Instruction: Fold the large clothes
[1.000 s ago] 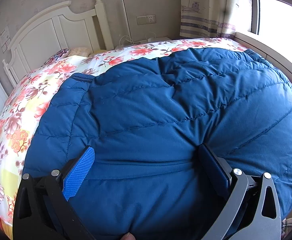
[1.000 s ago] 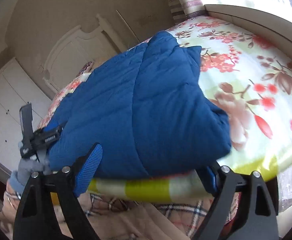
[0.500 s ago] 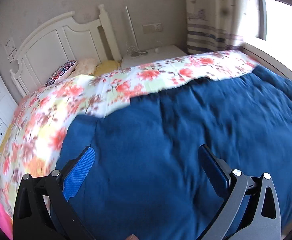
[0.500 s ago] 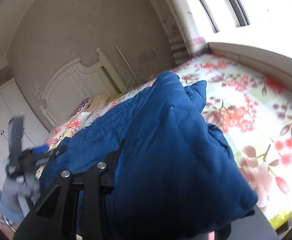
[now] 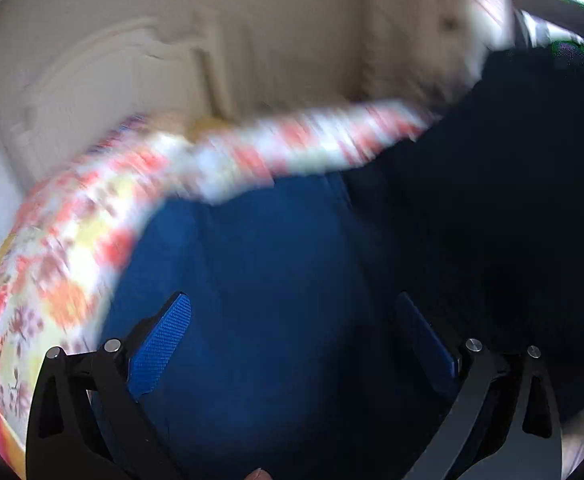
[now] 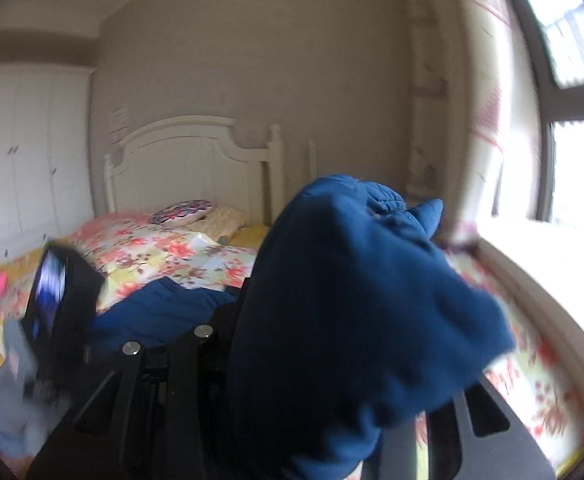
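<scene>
— Right wrist view: how is the right tool (image 6: 292, 360) doing?
— Clamped on the padded blue quilted jacket (image 6: 352, 300), lifted above the floral-quilted bed (image 6: 163, 256); left tool (image 5: 296, 340) gapes wide over the jacket (image 5: 251, 280), gripping nothing.

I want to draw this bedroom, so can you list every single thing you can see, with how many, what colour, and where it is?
Puffy quilted jacket: one, blue, partly lifted off the bed.
Floral bedspread: one, pink, red and yellow, covering the bed.
Wooden headboard: one, white, against the back wall.
Pillows: about three, patterned, cream, yellow, by the headboard.
Wardrobe: one, white, at the picture's left.
Curtain: one, pale, beside the window.
Left claw: one, black with blue pads, open over the jacket.
Right claw: one, black, shut on the jacket.
</scene>
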Action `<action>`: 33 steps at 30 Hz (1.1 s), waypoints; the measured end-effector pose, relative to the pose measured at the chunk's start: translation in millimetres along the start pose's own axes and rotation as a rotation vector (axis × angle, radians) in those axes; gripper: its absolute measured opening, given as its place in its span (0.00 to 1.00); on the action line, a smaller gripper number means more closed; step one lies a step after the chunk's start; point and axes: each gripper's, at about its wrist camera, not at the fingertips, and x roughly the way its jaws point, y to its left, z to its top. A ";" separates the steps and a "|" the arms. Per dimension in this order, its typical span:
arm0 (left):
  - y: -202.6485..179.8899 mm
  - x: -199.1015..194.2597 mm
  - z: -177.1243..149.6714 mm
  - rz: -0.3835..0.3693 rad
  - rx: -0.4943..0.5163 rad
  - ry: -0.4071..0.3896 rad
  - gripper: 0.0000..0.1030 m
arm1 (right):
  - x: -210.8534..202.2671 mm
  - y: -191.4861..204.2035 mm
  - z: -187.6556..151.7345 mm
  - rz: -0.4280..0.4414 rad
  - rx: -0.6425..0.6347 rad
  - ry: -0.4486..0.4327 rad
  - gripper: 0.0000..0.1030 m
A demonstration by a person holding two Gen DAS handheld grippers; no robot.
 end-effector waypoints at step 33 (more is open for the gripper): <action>123.0 85.6 97.1 -0.026 0.041 0.101 0.96 | 15.5 274.4 -104.1 0.260 -0.992 0.045 0.70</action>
